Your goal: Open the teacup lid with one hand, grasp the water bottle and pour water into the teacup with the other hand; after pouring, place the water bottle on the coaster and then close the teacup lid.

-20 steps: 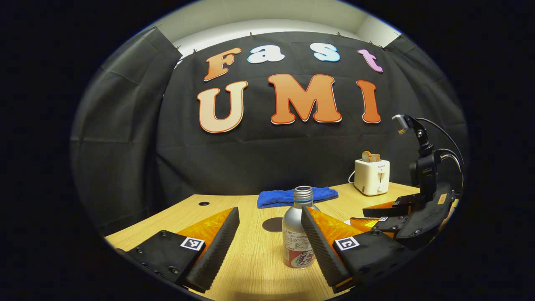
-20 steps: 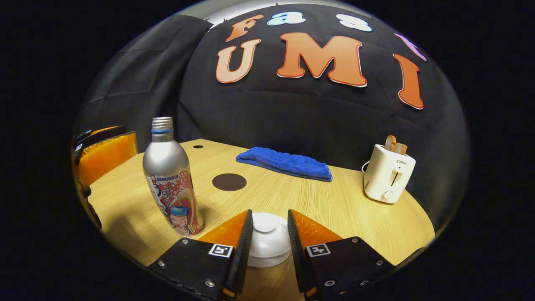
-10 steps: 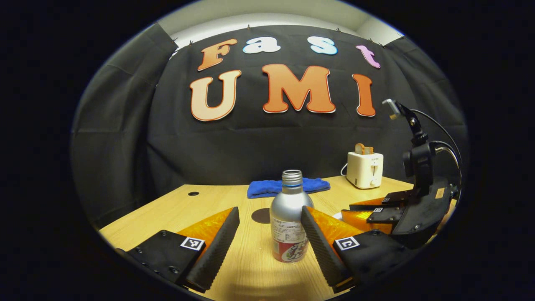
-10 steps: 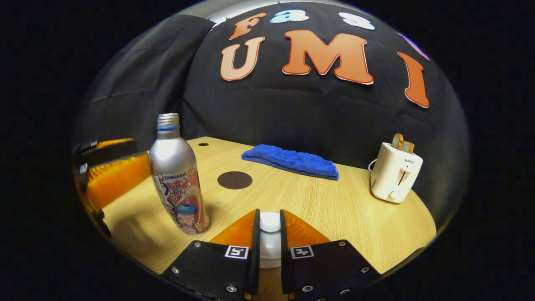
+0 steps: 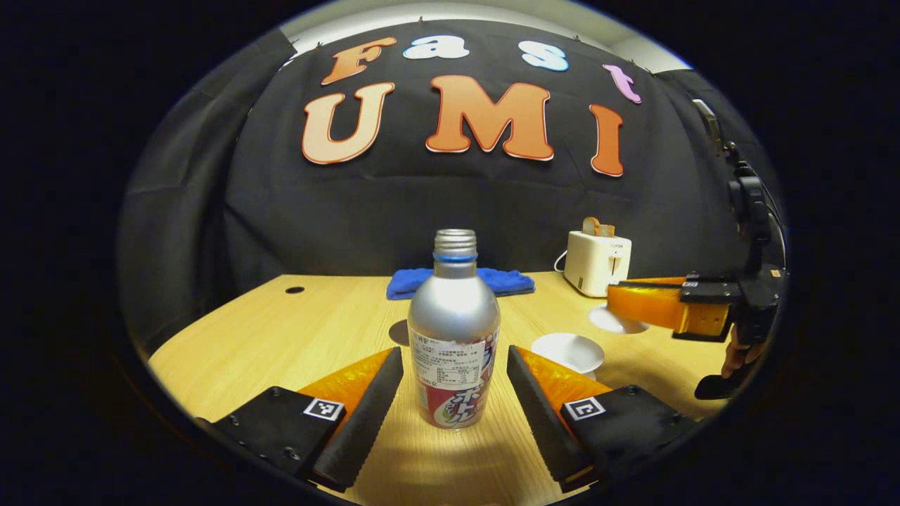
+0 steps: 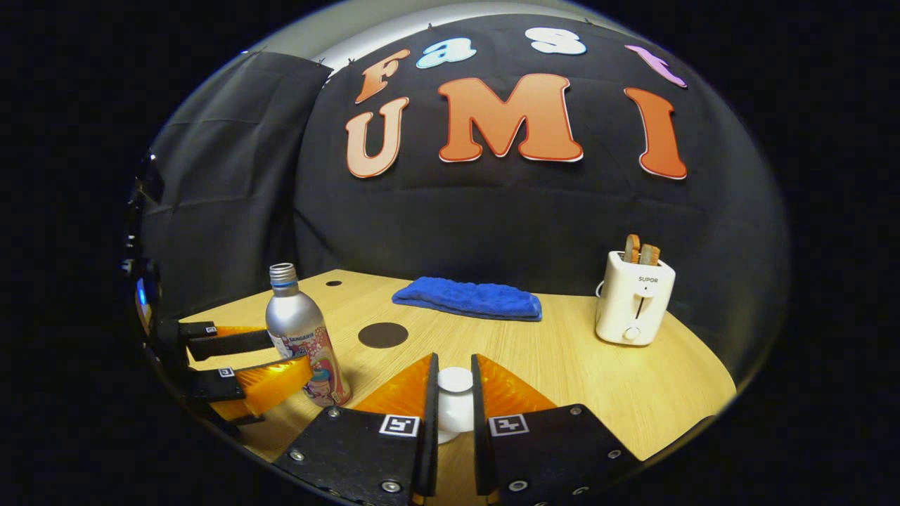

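Note:
A silver water bottle with a red label stands uncapped on the wooden table. It sits between the fingers of my left gripper, which is open, with a gap on each side. To its right is the white teacup, uncovered. My right gripper hovers above and beyond the cup, holding the white lid in the air. In the right gripper view my right gripper is shut on the lid by its knob. The bottle and my left gripper are at the left.
A dark round coaster lies mid-table, half hidden behind the bottle in the left gripper view. A folded blue towel lies at the back. A white toaster with bread in it stands at the back right. A hand holds the right gripper.
My right gripper shut on the lid's knob and lifted the lid off the teacup. My left gripper moved forward, so the bottle now stands between its fingers.

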### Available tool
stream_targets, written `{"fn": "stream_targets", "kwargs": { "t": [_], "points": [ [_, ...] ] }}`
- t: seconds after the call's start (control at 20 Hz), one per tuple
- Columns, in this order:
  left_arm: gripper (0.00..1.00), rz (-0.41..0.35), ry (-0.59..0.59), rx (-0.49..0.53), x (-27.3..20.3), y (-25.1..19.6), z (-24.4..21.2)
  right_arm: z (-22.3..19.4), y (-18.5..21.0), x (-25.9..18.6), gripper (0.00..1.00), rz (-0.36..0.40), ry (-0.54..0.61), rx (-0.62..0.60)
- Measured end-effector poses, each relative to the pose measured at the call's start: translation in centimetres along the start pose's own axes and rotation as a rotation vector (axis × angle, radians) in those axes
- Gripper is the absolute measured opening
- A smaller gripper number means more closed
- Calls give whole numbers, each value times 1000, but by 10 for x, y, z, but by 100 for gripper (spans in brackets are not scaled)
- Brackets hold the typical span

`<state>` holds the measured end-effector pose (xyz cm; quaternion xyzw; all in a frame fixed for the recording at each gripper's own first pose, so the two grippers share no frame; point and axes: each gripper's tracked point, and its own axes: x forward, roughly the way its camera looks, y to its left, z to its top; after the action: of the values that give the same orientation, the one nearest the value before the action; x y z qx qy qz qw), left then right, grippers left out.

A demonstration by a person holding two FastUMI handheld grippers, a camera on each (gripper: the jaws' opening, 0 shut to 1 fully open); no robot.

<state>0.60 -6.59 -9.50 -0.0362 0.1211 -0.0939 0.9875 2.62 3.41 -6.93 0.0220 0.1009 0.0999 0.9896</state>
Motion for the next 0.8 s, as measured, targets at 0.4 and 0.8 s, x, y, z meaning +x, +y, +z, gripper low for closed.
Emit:
{"fn": "stream_targets", "kwargs": {
  "t": [0.4,0.8],
  "points": [
    [98,3,106,-41,18,-3,-28,-2,-37,-23,22,-72,-13,0],
    [85,7,103,-44,27,-7,-28,-5,-80,-41,22,-171,-30,42]
  ]
}}
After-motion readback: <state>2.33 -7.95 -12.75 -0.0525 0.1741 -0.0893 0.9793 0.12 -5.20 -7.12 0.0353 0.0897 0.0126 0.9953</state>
